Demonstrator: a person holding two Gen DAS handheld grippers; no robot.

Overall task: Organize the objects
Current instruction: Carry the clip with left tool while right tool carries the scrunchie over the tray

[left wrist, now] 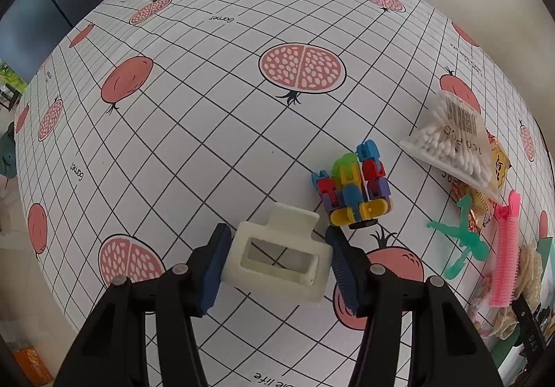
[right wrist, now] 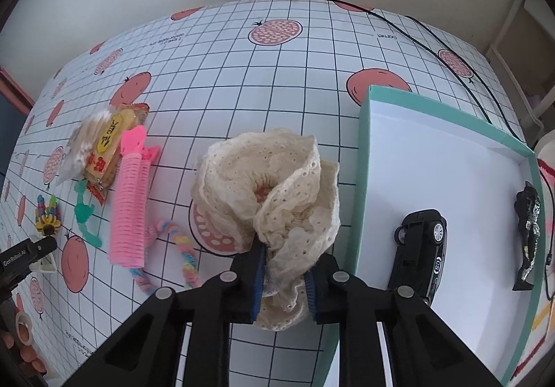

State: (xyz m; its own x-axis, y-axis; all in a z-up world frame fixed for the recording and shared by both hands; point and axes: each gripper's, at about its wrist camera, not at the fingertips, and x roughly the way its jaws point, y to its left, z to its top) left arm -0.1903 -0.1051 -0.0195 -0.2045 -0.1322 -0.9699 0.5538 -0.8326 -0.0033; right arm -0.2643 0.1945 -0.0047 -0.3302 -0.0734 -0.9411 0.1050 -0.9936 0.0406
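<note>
**Grippers mid-sort on the pomegranate tablecloth**

Fingers first: the right gripper (right wrist: 282,277) is clamped on a cream eyelet-lace fabric scrunchie (right wrist: 269,192), which is bunched between the blue pads and billows out in front of them. Just to its right sits a teal-rimmed white cardboard box (right wrist: 364,179) with a small black toy car (right wrist: 421,248) and a black glossy figurine (right wrist: 527,234) lying in it, apart from each other.

The left gripper (left wrist: 277,262) has a cream rectangular plastic hair claw clip (left wrist: 279,257) between its pads. The left pad touches it, but I can't tell whether the right one does, so can't say if it's actually gripped. The clip looks like it's resting on the white grid tablecloth with pink pomegranates (left wrist: 208,116).

Just past the clip is a cluster of colourful interlocking plastic blocks (left wrist: 353,184). Further right there's a clear bag of cotton swabs (left wrist: 451,144) lying over a yellow snack packet (left wrist: 501,161), then a green translucent plastic clip (left wrist: 458,241) and a pink ribbed hair roller (left wrist: 506,248). A pastel twisted rope band (right wrist: 173,248) lies beside the roller.
</note>
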